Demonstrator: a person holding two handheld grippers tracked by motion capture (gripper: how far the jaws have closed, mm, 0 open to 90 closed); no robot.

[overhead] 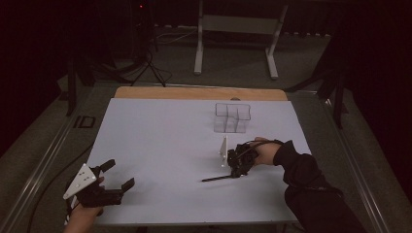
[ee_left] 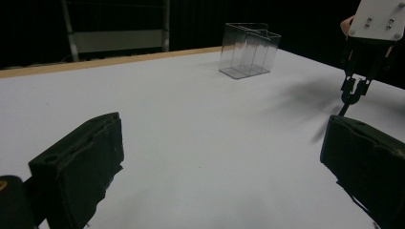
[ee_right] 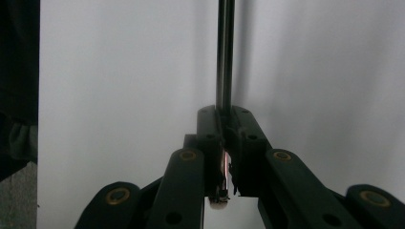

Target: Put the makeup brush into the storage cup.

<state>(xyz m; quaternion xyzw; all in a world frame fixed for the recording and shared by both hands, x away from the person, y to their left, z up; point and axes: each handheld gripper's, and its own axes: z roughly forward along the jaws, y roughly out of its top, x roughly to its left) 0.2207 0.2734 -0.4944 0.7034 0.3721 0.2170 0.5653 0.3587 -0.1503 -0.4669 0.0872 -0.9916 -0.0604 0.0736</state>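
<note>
A thin dark stick (overhead: 216, 178), like a pen, lies low over the white table sheet (overhead: 165, 145), right of centre. My right gripper (overhead: 234, 173) is shut on its near end. In the right gripper view the jaws (ee_right: 224, 119) pinch the stick (ee_right: 224, 52), which runs straight away from them over the sheet. A person's hand in a dark sleeve holds this gripper. My left gripper (overhead: 120, 174) rests at the table's front left corner, open with nothing between its fingers. Its own view shows both wide-set pads (ee_left: 81, 162) over bare sheet, with the right gripper (ee_left: 356, 88) farther off.
A clear plastic box with compartments (overhead: 232, 117) (ee_left: 248, 50) stands at the back right of the sheet, beyond the right gripper. A wooden strip (overhead: 199, 93) edges the table's far side. A white frame stand (overhead: 238, 29) is on the floor behind.
</note>
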